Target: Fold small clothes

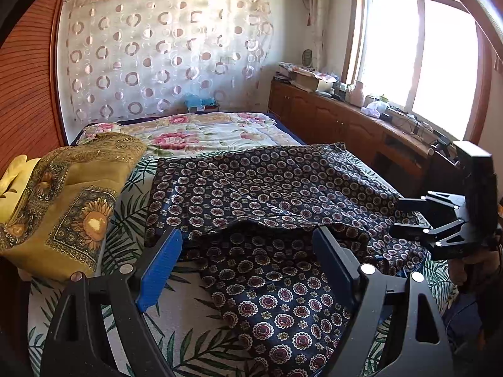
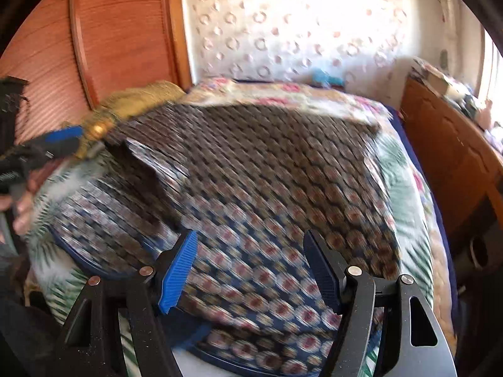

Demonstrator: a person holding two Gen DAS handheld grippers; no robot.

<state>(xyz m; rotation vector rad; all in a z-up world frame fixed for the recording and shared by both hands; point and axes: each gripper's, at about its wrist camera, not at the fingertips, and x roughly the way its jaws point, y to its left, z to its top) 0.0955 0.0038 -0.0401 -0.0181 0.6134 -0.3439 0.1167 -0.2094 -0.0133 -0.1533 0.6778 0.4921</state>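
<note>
A dark navy garment with round medallion print [image 1: 267, 194] lies spread and partly folded on the bed; it also shows, blurred, in the right wrist view [image 2: 267, 172]. My left gripper [image 1: 248, 245] is open, its blue-padded fingers [image 1: 160, 270] just above the garment's near fold, holding nothing. My right gripper [image 2: 250, 251] is open over the garment's near edge, empty. The right gripper also shows in the left wrist view [image 1: 399, 216] at the garment's right side. The left gripper shows in the right wrist view [image 2: 59, 141] at far left.
A folded mustard sunflower cloth [image 1: 69, 201] lies on the bed at the left, by a yellow item [image 1: 12, 176]. The bed [image 1: 132, 188] has a palm-leaf sheet and a floral quilt [image 1: 204, 132] behind. A cluttered wooden cabinet [image 1: 345, 119] runs along the right under the window.
</note>
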